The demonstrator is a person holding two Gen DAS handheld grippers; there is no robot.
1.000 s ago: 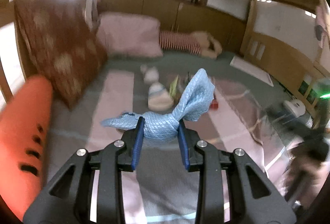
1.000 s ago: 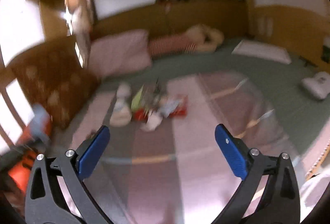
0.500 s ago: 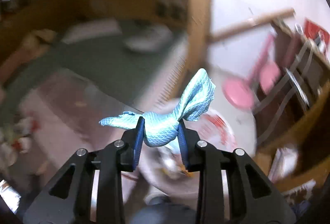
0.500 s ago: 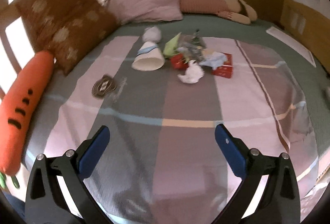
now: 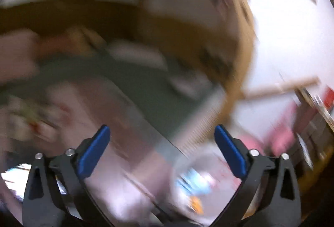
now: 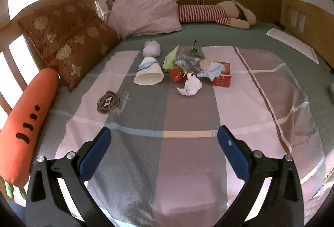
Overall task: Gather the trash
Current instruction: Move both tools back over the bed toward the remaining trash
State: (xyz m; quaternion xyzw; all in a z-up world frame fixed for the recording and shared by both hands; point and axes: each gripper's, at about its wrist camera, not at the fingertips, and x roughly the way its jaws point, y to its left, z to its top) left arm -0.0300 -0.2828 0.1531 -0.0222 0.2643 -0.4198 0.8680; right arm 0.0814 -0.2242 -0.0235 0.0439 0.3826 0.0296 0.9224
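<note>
My left gripper (image 5: 161, 133) has its jaws opening wide, with nothing between them. The left wrist view is badly blurred. A light blue wad (image 5: 194, 184), likely the blue cloth, lies below and apart from the fingers in what looks like a pale round bin (image 5: 177, 164). My right gripper (image 6: 164, 133) is open and bare above the striped bedspread (image 6: 187, 154). Well ahead of it lies the trash pile: a crumpled white tissue (image 6: 191, 86), a tipped paper cup (image 6: 148, 74), a white wad (image 6: 152, 48), a green wrapper (image 6: 171, 58) and a red box (image 6: 221, 76) with a blue scrap (image 6: 213, 69) on it.
A carrot-shaped cushion (image 6: 27, 118) and a brown flowered pillow (image 6: 68, 39) line the bed's left side. A pink pillow (image 6: 146, 16) and a striped plush toy (image 6: 217, 14) lie at the headboard. Wooden panelling runs along the right.
The left gripper has let go of the blue cloth and its jaws have spread wide while its view swung sideways. The right gripper has come lower over the bed, still open.
</note>
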